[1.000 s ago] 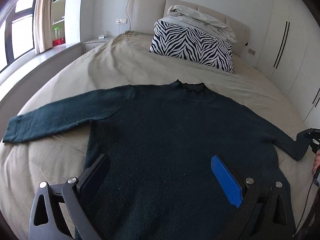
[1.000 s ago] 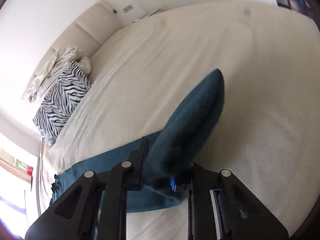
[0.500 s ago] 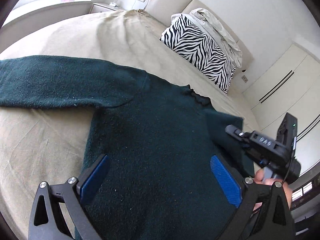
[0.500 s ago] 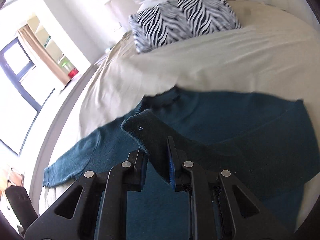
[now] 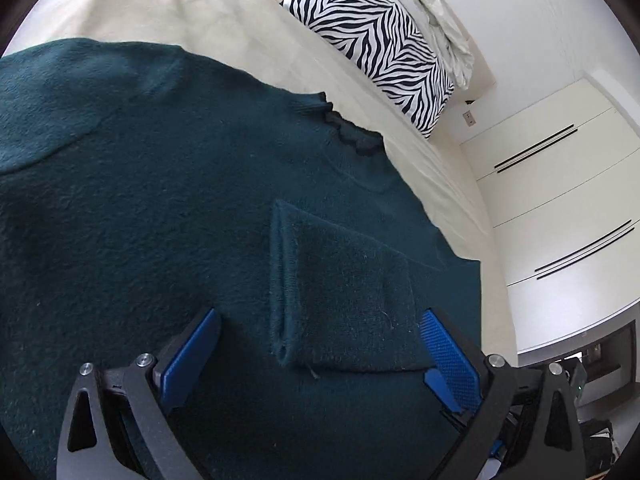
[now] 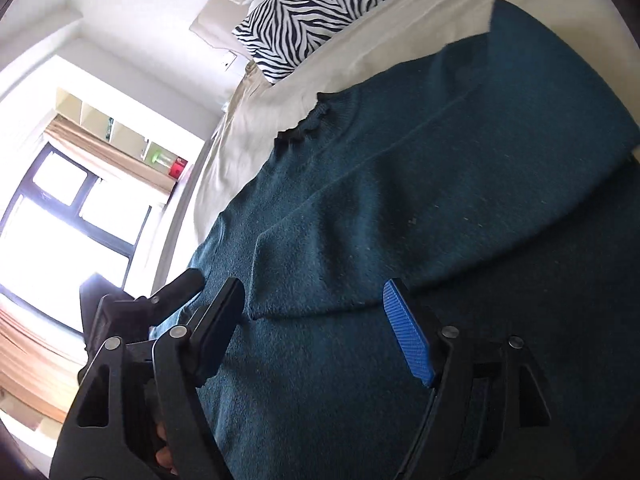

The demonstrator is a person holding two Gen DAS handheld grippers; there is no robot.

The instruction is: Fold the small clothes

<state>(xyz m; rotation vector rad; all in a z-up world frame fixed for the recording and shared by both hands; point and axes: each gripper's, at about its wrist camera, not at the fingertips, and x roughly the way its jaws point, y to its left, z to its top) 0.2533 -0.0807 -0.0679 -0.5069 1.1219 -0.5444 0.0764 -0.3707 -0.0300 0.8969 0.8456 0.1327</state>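
Observation:
A dark teal knitted sweater (image 5: 168, 208) lies flat on the beige bed (image 5: 192, 12), neck towards the pillows. Its right sleeve (image 5: 344, 300) is folded across the chest, with the cuff lying loose on the body. My left gripper (image 5: 320, 356) is open and empty, hovering low over the folded sleeve. In the right wrist view the sweater (image 6: 440, 208) fills the frame and the sleeve cuff (image 6: 296, 272) lies between my fingers. My right gripper (image 6: 316, 328) is open and holds nothing. The left gripper's black body (image 6: 132, 312) shows at the lower left there.
A zebra-striped pillow (image 5: 380, 40) with crumpled pale bedding (image 5: 436, 4) sits at the headboard. White wardrobe doors (image 5: 560, 200) stand on the right of the bed. A window (image 6: 56, 216) with a curtain and shelves is on the left side.
My right gripper carried the right sleeve across the chest, opened and let it go. The left gripper moved closer over the sweater and tilted right.

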